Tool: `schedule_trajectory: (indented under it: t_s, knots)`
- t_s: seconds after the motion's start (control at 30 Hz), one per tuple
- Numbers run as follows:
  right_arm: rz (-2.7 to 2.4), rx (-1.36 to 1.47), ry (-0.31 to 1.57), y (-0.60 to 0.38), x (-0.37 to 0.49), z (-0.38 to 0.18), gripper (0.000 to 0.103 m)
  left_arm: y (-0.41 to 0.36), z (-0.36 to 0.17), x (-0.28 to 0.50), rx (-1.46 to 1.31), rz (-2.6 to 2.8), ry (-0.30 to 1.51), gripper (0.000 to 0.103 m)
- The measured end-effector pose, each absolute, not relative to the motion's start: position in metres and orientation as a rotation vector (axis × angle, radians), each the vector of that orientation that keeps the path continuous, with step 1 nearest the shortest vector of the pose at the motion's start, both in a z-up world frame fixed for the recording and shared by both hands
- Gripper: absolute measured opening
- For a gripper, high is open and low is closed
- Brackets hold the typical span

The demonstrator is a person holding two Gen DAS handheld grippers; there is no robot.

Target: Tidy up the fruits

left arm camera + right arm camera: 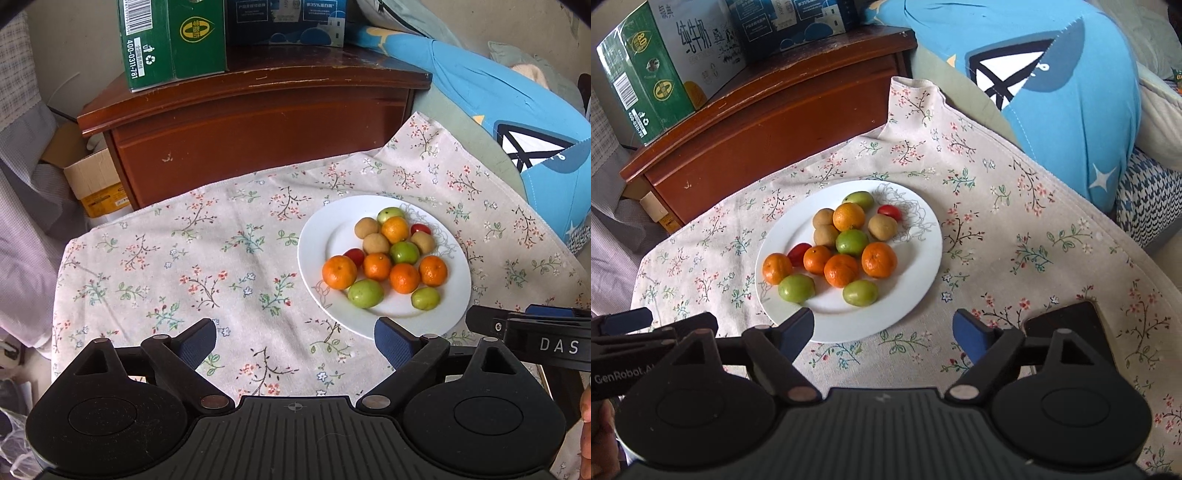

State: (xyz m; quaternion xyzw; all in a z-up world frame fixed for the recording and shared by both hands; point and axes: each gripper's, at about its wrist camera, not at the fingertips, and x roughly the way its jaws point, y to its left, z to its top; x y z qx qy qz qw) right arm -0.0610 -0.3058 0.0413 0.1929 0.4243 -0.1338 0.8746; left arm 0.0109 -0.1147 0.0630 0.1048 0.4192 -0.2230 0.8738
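A white plate (321,240) (916,266) on the floral tablecloth carries a pile of fruit: several oranges (339,272) (879,259), green fruits (365,293) (796,288), brown round fruits (375,243) (882,227) and small red tomatoes (420,229) (888,211). My left gripper (295,345) is open above the cloth, just left of the plate's near rim, nothing between its fingers. My right gripper (882,332) is open over the plate's near edge, also empty. Each gripper shows at the other view's side edge.
A brown wooden cabinet (258,122) (768,114) stands behind the table with a green carton (170,40) (653,74) and a dark blue box (288,20) on top. A blue plush cushion (517,122) (1063,85) lies at the right. Cardboard boxes (96,181) sit on the floor at left.
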Motion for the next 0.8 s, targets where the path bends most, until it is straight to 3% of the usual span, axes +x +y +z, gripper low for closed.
schedule_trajectory:
  t_s: [0.8]
  knots:
    - [-0.422,0.279,0.994,-0.301,-0.044,0.027,0.096,-0.141,0.043,0.022,0.284,-0.362,0.936,0.095]
